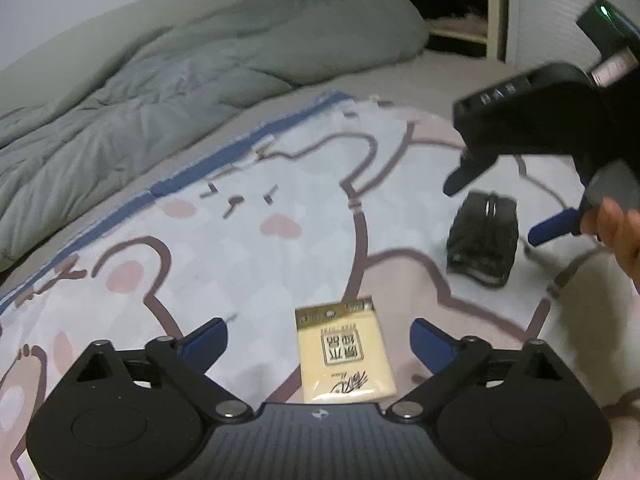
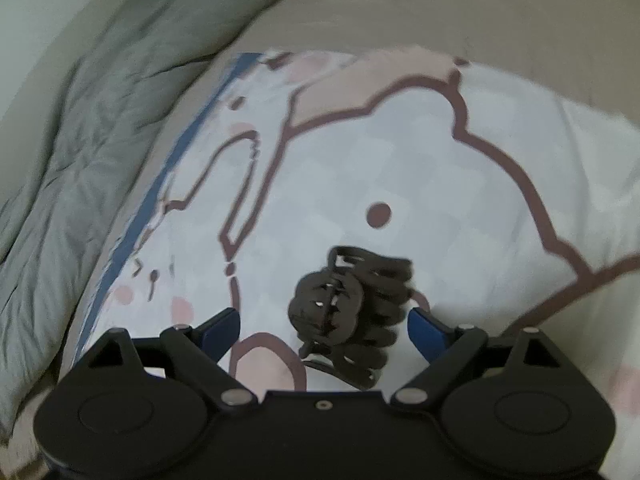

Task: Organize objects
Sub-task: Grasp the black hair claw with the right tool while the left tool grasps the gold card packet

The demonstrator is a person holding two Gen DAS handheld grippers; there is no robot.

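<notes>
- Judging from how things lie, the organizing has barely begun: both items sit loose on the cartoon-print blanket (image 1: 256, 240), neither gathered nor lifted, and no container or set place for them shows in either view.
- The left gripper (image 1: 319, 338) hangs low in the left wrist view, its blue-tipped fingers spread wide, with the tissue packet (image 1: 344, 352) lying between them near the bottom centre; the pads do not touch it.
- The packet is a flat, pale yellow rectangle with a gold band. Its long axis runs roughly from the bottom of the frame upward, leaning slightly left, with the banded end pointing up and away from the gripper.
- The right gripper (image 2: 324, 330) is also spread, with the dark hair claw clip (image 2: 348, 316) between its fingers in the lower centre of the right wrist view. The clip sits close to the right-hand finger; whether it touches I cannot tell through the blur.
- The clip's long axis runs diagonally, from lower left to upper right; which end is the toothed one I cannot tell.
- In the left wrist view the same clip (image 1: 484, 240) sits at centre right, well apart from the packet, under the right gripper (image 1: 496, 208).
- A grey duvet (image 1: 160, 80) is bunched in the upper left.
- Left to do, as I judge it: closing on each item and moving both together.
</notes>
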